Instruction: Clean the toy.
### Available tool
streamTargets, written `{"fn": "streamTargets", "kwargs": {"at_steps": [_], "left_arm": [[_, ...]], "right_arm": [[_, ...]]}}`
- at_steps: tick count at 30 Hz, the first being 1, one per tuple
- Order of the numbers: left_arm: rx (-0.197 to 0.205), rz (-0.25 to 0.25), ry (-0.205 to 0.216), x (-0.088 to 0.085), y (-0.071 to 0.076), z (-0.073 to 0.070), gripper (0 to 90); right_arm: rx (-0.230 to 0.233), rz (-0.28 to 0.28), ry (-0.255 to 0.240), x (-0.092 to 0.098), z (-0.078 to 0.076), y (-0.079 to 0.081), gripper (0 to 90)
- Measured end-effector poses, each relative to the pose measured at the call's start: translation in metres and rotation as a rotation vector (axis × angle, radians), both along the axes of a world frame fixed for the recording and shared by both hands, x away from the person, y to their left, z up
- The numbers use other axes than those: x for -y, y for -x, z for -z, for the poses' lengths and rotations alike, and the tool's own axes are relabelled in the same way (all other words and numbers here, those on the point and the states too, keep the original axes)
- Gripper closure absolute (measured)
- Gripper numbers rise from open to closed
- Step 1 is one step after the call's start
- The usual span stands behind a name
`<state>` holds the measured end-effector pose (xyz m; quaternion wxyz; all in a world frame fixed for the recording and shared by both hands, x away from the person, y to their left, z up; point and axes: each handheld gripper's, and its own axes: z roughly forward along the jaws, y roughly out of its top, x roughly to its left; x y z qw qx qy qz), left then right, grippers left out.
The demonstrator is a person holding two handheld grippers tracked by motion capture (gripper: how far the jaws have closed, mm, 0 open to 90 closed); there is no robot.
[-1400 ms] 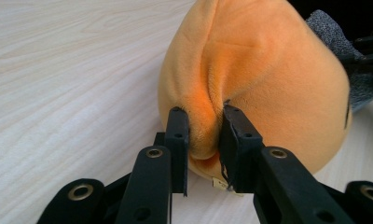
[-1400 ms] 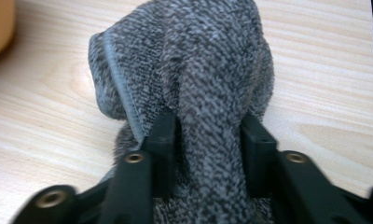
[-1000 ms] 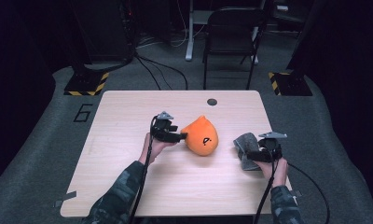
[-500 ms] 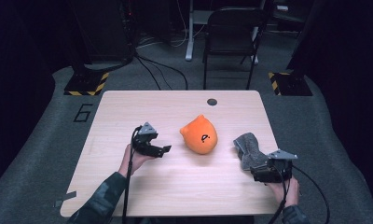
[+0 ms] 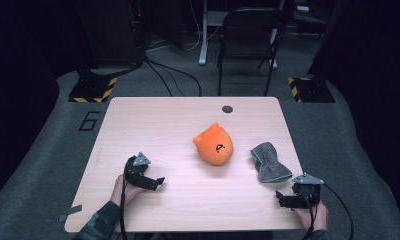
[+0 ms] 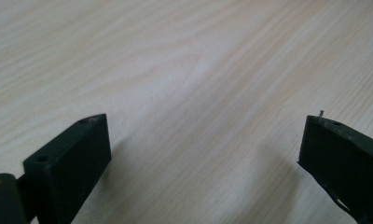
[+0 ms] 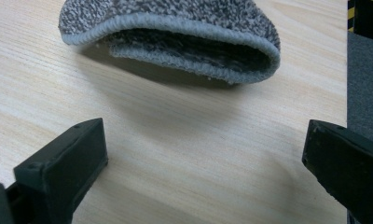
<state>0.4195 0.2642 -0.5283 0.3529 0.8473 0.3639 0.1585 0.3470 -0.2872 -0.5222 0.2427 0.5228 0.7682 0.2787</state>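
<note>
Both things set down and let go: orange plush toy (image 5: 214, 146) mid-counter, grey knit cap (image 5: 269, 162) near the right edge. Left gripper (image 5: 158, 182) and right gripper (image 5: 281, 201) near the front edge, jaws just spread wide, empty. Little apparently left.

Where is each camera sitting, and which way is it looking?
High view: sits above the person's side, looking forward and down on the table; shows both forearms, the left tongs, the right tongs, the orange plush toy and the grey knit hat.
Left gripper view: rides the left tongs, looking down at bare tabletop between its open black jaws.
Right gripper view: rides the right tongs, facing the hat's opening between open jaws.
Shared: the high view and the right gripper view both show the hat on the wooden tabletop.
</note>
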Motion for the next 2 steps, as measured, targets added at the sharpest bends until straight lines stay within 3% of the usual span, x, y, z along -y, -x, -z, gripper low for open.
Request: {"fn": "streamTargets", "kwargs": {"at_steps": [2], "left_arm": [[-0.003,-0.002,0.011,0.0012,0.0001,0.0008,1.6]], "right_arm": [[0.007,0.004,-0.002,0.0011,0.0007,-0.0007,0.0]]}}
